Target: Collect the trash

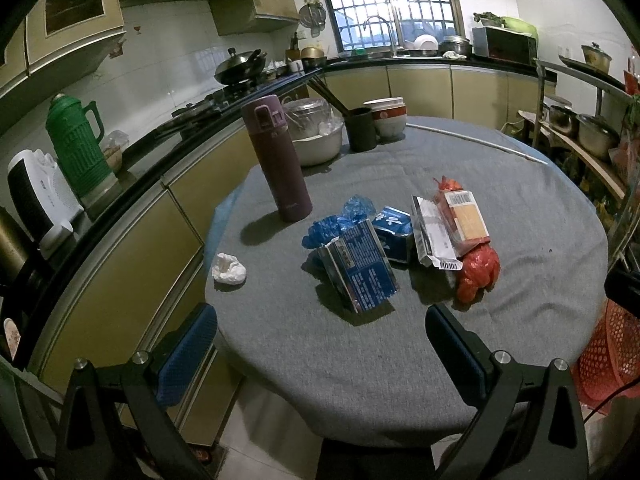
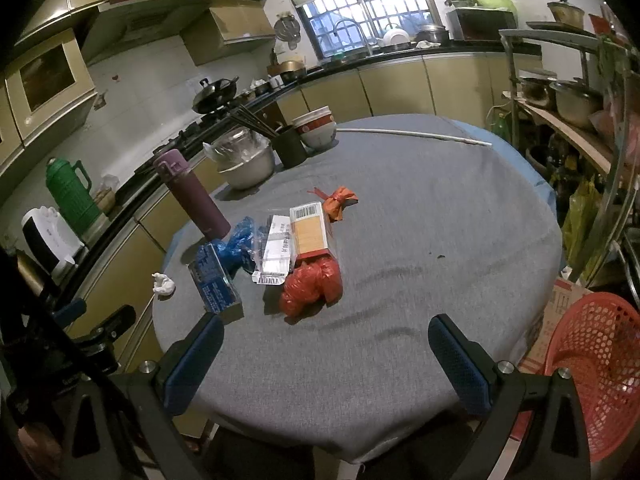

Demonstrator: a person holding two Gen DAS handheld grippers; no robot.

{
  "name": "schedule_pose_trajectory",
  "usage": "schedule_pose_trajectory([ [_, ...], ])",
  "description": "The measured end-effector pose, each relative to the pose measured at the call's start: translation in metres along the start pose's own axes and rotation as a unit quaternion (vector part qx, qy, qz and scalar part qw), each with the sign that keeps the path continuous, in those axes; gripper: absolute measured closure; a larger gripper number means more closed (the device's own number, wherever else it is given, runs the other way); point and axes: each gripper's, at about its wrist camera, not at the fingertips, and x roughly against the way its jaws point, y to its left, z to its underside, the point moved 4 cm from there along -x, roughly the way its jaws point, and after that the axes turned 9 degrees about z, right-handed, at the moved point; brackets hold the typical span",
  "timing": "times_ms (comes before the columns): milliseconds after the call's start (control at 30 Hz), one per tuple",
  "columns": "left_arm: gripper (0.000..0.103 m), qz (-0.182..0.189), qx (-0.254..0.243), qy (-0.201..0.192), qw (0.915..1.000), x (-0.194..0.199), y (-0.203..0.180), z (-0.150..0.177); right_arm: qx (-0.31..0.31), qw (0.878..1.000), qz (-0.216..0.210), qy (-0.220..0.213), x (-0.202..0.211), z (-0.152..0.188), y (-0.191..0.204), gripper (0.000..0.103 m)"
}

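Observation:
Trash lies in a cluster mid-table on the grey cloth (image 1: 400, 352): a blue foil packet (image 1: 362, 270), a blue crumpled bag (image 1: 340, 222), a small blue carton (image 1: 394, 230), a silver wrapper (image 1: 434, 236), a clear packet with a tan label (image 1: 466, 216), a red plastic bag (image 1: 478, 270) and a white tissue wad (image 1: 228, 268) at the left edge. The right wrist view shows the blue packet (image 2: 216, 284), the red bag (image 2: 312, 286) and the tissue (image 2: 163, 285). My left gripper (image 1: 320, 344) and right gripper (image 2: 326, 354) are open and empty, near the table's front edge.
A purple flask (image 1: 280, 160), a covered bowl (image 1: 316, 136), a dark chopstick cup (image 1: 362, 128) and stacked bowls (image 1: 388, 116) stand at the table's back. A red mesh basket (image 2: 596, 372) sits on the floor right. A counter runs along the left; shelves with pots stand right.

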Motion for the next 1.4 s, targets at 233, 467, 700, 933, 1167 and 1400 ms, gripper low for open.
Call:
schedule_pose_trajectory([
  [233, 0.000, 0.000, 0.000, 0.000, 1.0000, 0.000, 0.000, 0.000, -0.003, 1.000, 0.000, 0.001, -0.001, 0.001, 0.000, 0.000],
  [467, 0.000, 0.000, 0.000, 0.001, 1.0000, 0.000, 0.000, 0.000, -0.003, 1.000, 0.000, 0.002, -0.001, 0.001, -0.001, 0.000],
  [700, 0.000, 0.005, 0.005, 0.005, 1.0000, -0.003, 0.004, 0.003, -0.007, 1.000, -0.002, 0.007, -0.005, 0.002, -0.001, 0.000],
  [933, 0.000, 0.018, 0.066, 0.028, 0.9973, -0.027, 0.061, -0.002, -0.025, 0.999, -0.017, 0.040, -0.042, -0.003, -0.003, 0.000],
  [1167, 0.000, -0.021, 0.136, 0.039, 0.9897, -0.071, 0.163, -0.008, -0.049, 0.994, -0.048, 0.085, -0.101, -0.008, 0.003, 0.012],
  [1400, 0.000, 0.032, 0.213, 0.075, 0.9737, -0.129, 0.227, -0.015, -0.083, 0.986, -0.068, 0.128, -0.162, -0.015, 0.015, 0.022],
])
